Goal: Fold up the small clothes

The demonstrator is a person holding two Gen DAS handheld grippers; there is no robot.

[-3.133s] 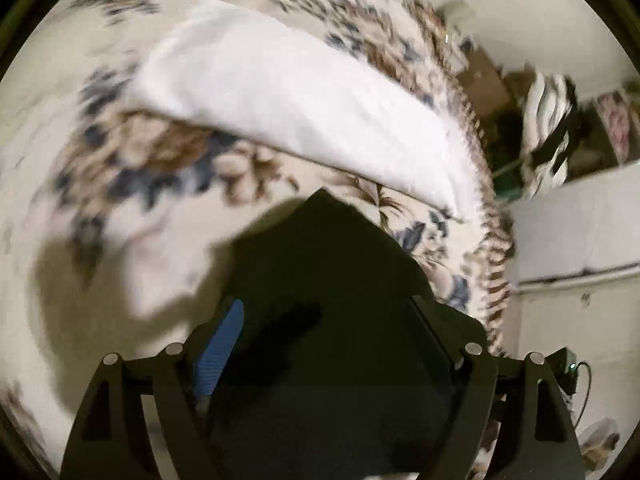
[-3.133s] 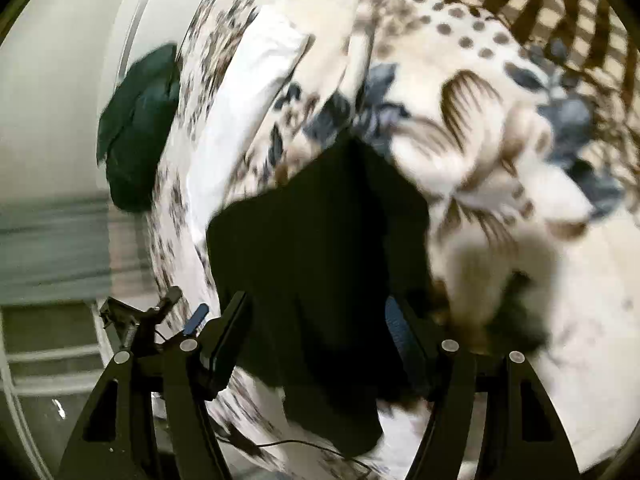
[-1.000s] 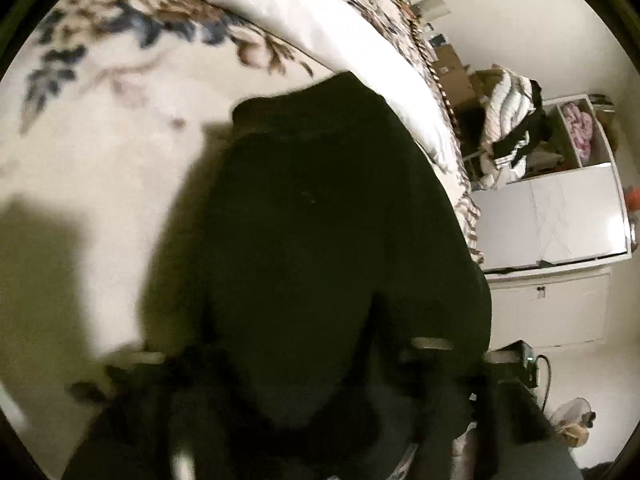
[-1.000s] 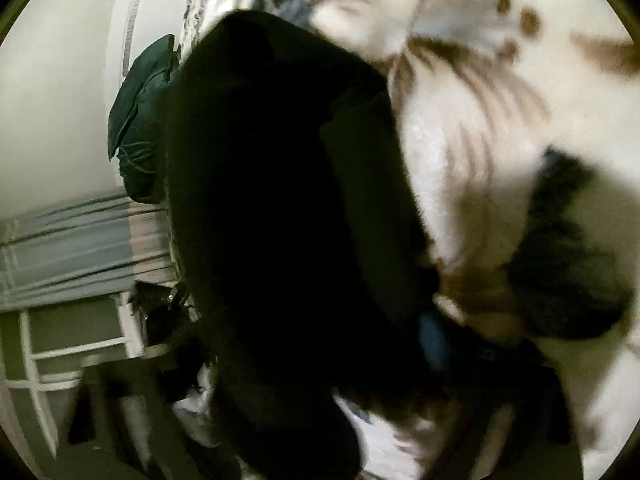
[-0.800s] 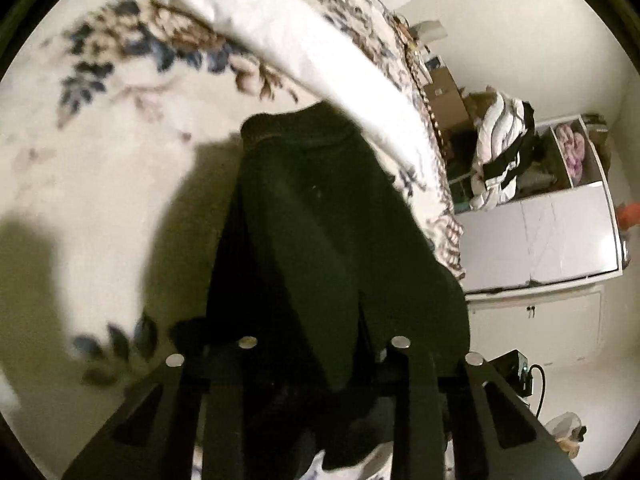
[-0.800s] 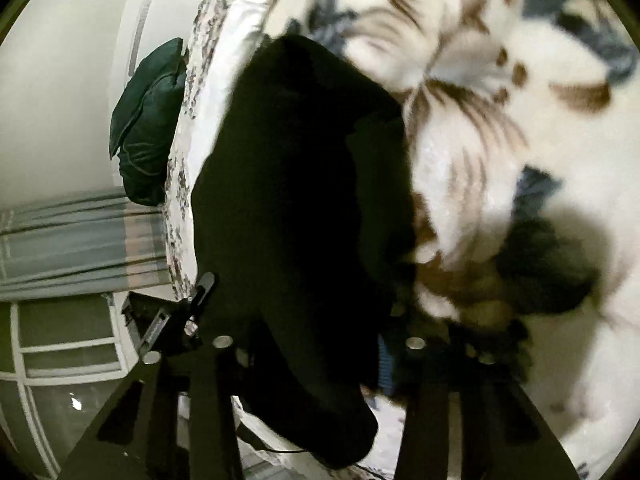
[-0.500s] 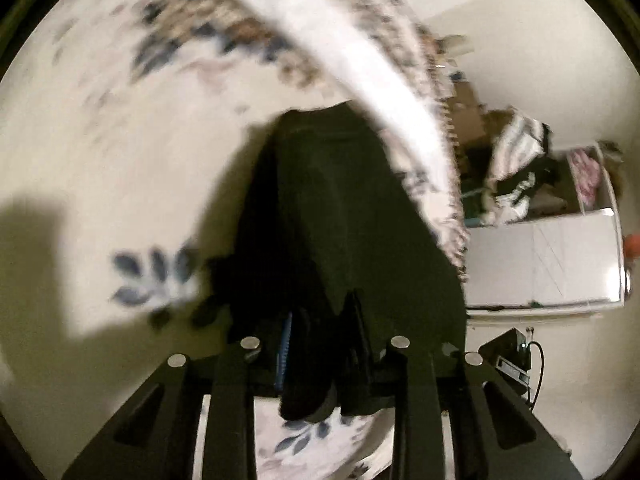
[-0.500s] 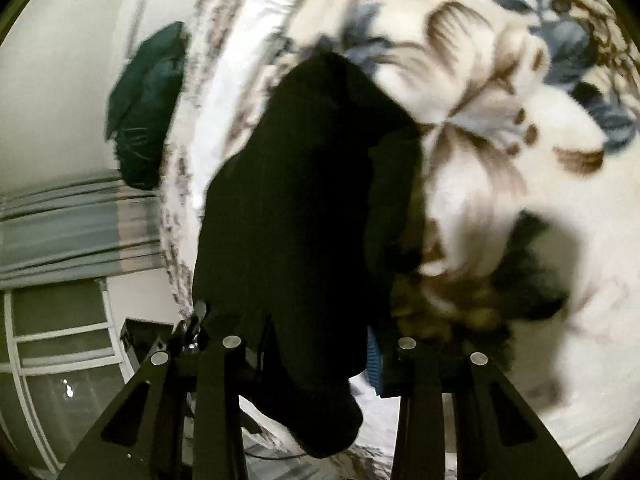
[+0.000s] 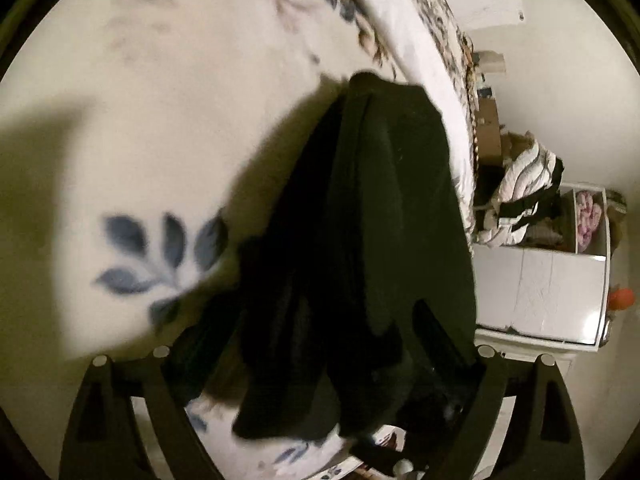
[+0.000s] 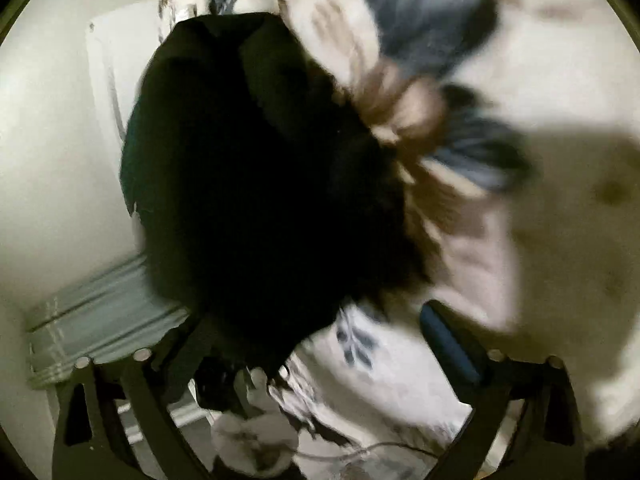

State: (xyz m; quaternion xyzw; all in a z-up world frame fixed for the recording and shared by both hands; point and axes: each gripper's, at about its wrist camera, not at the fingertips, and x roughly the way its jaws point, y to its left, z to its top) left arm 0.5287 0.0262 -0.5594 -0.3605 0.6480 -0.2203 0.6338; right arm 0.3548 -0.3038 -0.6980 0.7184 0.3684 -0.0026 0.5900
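Now you've let go: both the left gripper (image 9: 320, 344) and right gripper (image 10: 316, 332) have just spread their jaws, leaving the black garment (image 9: 372, 240) doubled on the floral bedspread (image 9: 160, 128), likely needing one more fold.

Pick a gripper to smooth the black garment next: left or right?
Left, probably. The left gripper is open with the black garment lying centred between its fingers. The right gripper, also open, has it off toward one finger, blurred.

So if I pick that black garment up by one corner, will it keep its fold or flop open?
Probably flop. The black garment already sags in soft creases with loose ends hanging over the bed's edge, so it looks limp. It seems light and thin, since it drapes closely over the floral bedspread. Likely not slippery: the cloth looks matte, so it should drag on the fuzzy cover rather than slide.
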